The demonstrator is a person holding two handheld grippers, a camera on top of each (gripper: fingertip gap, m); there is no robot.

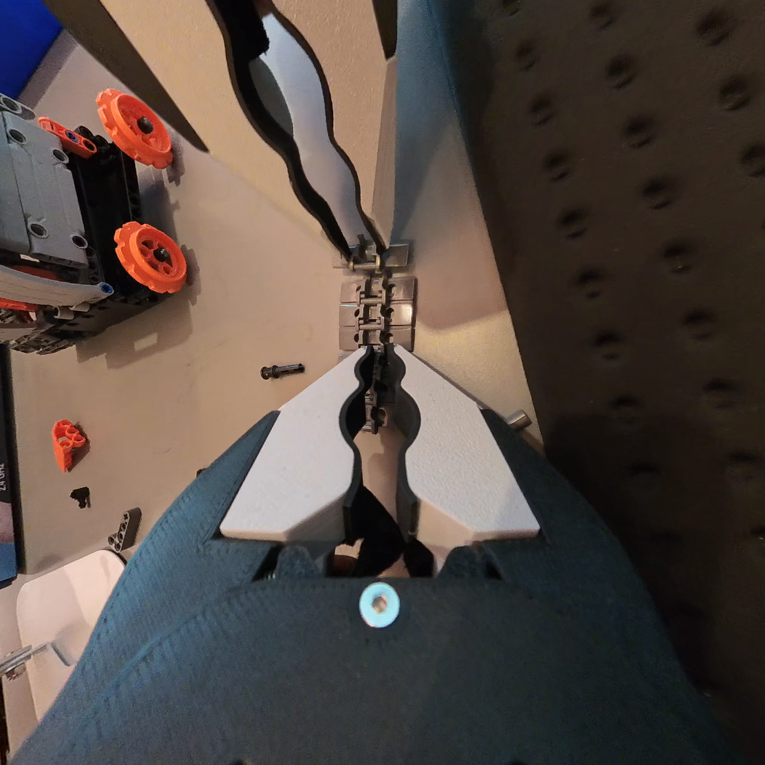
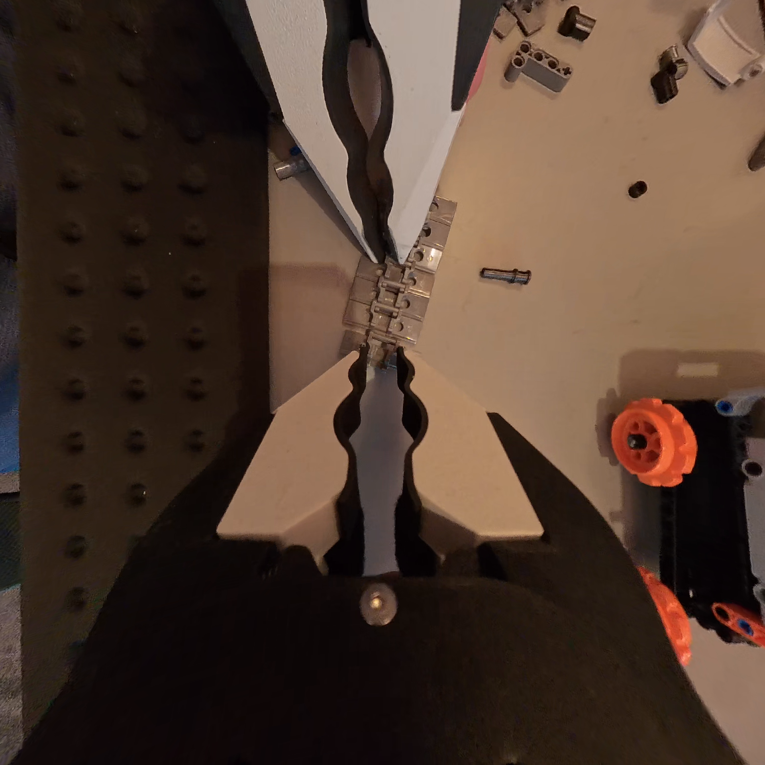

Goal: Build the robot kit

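Note:
A short strip of grey toy track links (image 1: 377, 308) lies stretched between my two grippers just above the beige table. My left gripper (image 1: 377, 352) is shut on one end of the strip, which runs back between its fingers. My right gripper (image 2: 380, 352) is shut on the other end of the same strip (image 2: 391, 296). Each gripper shows in the other's view, pointing straight at it, tips pinched on the links. The strip's far links bend up beside the left gripper in the right wrist view.
A grey and black toy vehicle with orange wheels (image 1: 150, 256) stands to the side (image 2: 654, 447). A black pin (image 1: 282, 370) lies near the strip. Loose orange (image 1: 68, 443) and grey pieces (image 2: 538, 66) lie about. A dark studded baseplate (image 2: 132, 289) borders the table. My right fingertips sit around 5 cm from my left ones. It is some 5 cm from my left tips to the black pin (image 1: 282, 370). It is also in sight in the right wrist view (image 2: 504, 272).

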